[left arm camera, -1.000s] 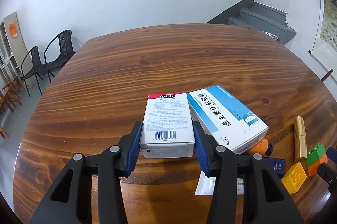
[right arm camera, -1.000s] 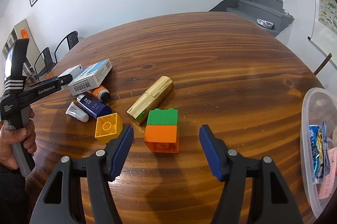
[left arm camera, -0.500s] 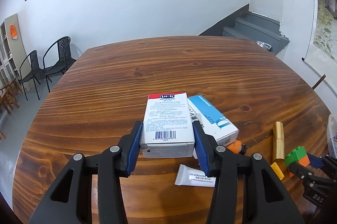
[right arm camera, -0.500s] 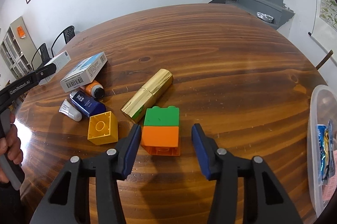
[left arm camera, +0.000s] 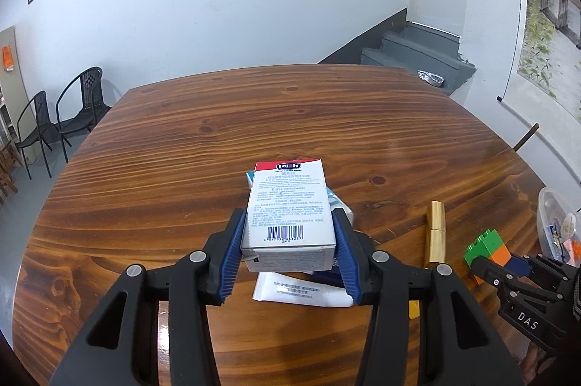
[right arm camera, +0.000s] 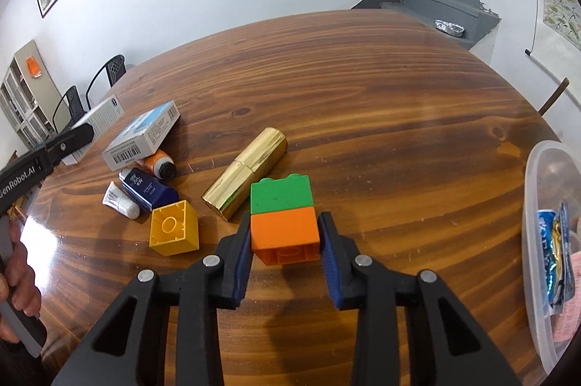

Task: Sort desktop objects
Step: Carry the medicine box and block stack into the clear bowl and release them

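Right gripper (right arm camera: 285, 242) has just been closing and now has its blue pads on the flat sides of the orange brick (right arm camera: 285, 233), which sits on the table (right arm camera: 363, 102) just right of the gold tube (right arm camera: 245, 171) with a green brick (right arm camera: 281, 195) stuck to its far end: rigid, light plastic, probably slick, so side faces low on the orange half look right, and the 2 bricks could separate at the joint. Left gripper (left arm camera: 288, 253) grasps the white box (left arm camera: 288, 208) by its long sides, raised over the clutter left of the tube; thin card, likely dents if squeezed. Both point steeply down at the table.
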Demonstrator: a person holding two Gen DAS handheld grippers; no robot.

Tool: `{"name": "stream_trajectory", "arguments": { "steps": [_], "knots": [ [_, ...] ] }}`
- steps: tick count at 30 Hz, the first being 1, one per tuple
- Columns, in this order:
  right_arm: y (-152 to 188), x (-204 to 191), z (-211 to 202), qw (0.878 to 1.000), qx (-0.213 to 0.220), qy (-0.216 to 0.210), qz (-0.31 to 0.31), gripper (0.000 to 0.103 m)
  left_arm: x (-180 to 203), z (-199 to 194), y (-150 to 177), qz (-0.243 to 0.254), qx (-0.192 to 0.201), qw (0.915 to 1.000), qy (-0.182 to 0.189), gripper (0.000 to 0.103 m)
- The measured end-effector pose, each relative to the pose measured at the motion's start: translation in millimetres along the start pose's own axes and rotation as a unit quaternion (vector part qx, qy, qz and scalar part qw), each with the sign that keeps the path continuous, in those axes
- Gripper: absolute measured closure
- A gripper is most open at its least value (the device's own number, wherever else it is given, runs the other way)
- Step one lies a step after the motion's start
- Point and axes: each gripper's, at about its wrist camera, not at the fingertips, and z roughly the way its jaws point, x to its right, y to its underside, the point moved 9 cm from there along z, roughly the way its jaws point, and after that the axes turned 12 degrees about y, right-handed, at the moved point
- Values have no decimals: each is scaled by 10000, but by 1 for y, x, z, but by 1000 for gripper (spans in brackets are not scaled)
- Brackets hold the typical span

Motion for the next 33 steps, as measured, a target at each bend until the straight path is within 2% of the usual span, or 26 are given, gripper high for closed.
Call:
{"name": "stream_trajectory", "arguments": {
  "steps": [13, 17, 22, 29, 33],
  "knots": [
    [-12, 24, -34, 9969, 671, 233, 323, 65, 66, -7, 11, 169, 33, 9989, 427, 53],
    [-11, 33, -40, 9958, 755, 224, 464, 65, 85, -7, 16, 235, -2, 9983, 541, 53],
    [-8, 47, -47, 9945, 797, 261, 620, 65, 118, 1, 30, 389, -164, 9951, 899, 53],
    [-3, 84, -66, 9892, 1022, 535, 904, 65, 152, 3, 34, 577, -192, 9917, 1133, 53],
    [2, 120, -78, 9847, 1080, 685, 1181, 65, 176, 1, 38, 676, -205, 9895, 1263, 53]
  ]
}}
